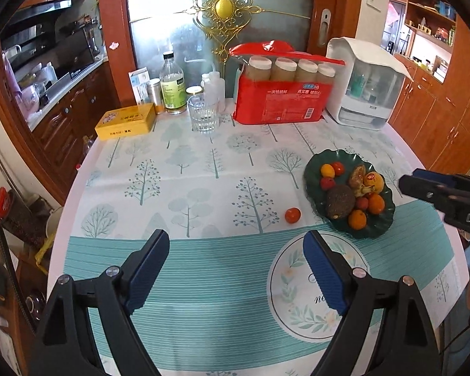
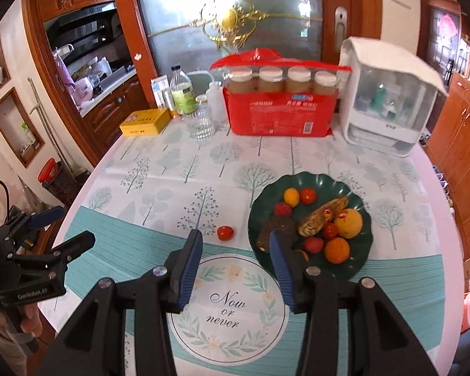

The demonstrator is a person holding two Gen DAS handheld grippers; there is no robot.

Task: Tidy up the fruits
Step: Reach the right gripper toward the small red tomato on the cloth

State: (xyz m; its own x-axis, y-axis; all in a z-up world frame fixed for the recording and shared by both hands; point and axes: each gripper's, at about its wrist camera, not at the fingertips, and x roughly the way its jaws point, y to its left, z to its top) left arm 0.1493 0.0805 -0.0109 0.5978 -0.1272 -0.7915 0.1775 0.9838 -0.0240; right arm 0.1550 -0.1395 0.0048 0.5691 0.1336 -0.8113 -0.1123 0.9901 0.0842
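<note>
A dark green scalloped plate on the tablecloth holds several small fruits: red tomatoes, orange citrus, a dark avocado and a browned banana. One loose red tomato lies on the cloth just left of the plate. My left gripper hovers open over the cloth, nearer than the tomato, with nothing between its blue pads. My right gripper is also open and empty; its right finger overlaps the plate's near left edge. The tomato lies just beyond its gap.
At the table's far side stand a yellow box, a drinking glass, bottles, a red pack of paper cups and a white dispenser. A round "Now or never" print lies near me. Wooden cabinets flank the table.
</note>
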